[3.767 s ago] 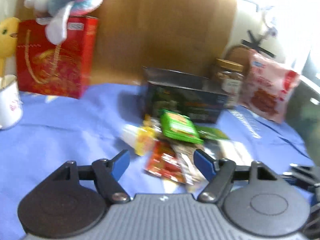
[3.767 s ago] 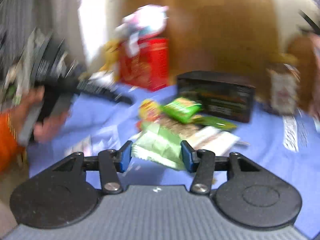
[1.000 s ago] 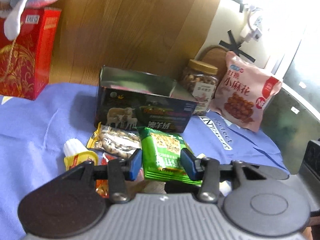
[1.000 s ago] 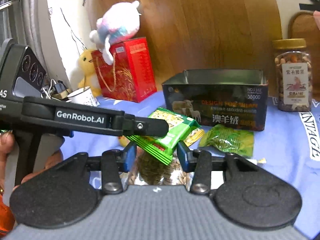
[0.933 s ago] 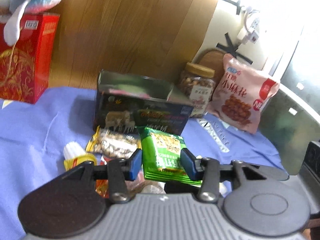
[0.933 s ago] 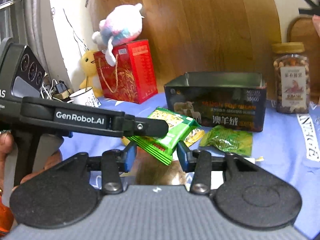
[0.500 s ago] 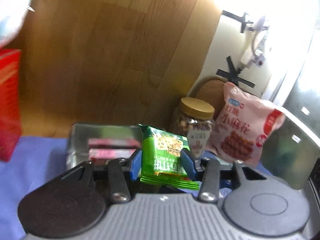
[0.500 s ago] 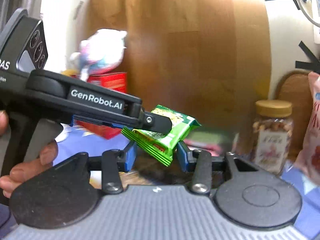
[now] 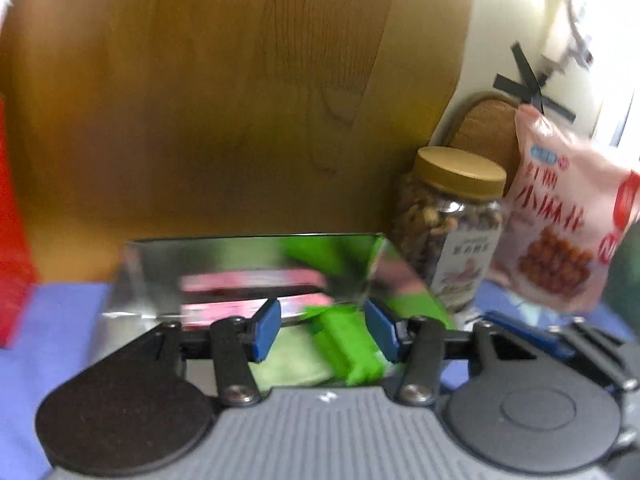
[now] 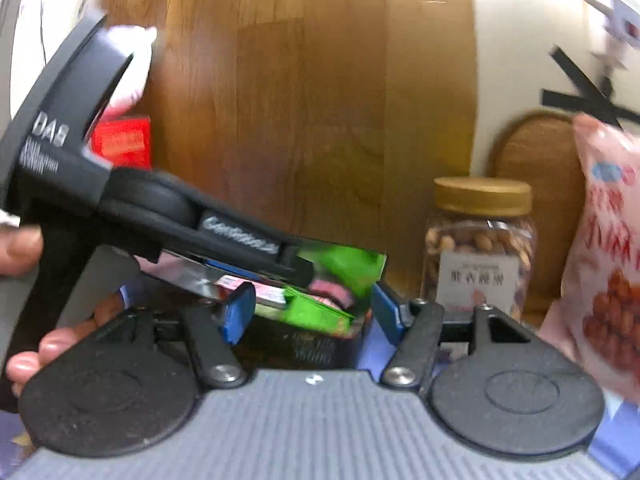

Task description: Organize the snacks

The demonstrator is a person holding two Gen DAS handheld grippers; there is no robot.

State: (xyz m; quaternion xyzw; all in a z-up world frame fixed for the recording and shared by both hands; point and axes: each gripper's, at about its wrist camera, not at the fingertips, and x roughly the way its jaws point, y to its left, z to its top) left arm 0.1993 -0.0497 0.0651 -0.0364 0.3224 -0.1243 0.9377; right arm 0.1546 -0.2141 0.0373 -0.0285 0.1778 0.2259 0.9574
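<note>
My left gripper (image 9: 323,330) hangs over the open metal tin (image 9: 132,276) with its jaws parted. The green snack packet (image 9: 346,354) lies loose between and below the fingers, inside the tin beside a pale green packet (image 9: 292,360). Pink packets (image 9: 248,284) sit further back in the tin. My right gripper (image 10: 310,314) is open and empty, just in front of the tin (image 10: 304,346). The left gripper's body (image 10: 168,220) crosses the right wrist view from the left, with the green packet (image 10: 316,312) under its tip.
A gold-lidded nut jar (image 9: 456,224) and a pink snack bag (image 9: 568,216) stand right of the tin. A wooden board (image 9: 240,100) leans behind. A red gift bag (image 9: 12,216) is at the left. Blue cloth (image 9: 48,320) covers the table.
My left gripper carried the green packet up from the pile to over the tin, then opened; the packet dropped into the tin. My right gripper followed toward the tin, open.
</note>
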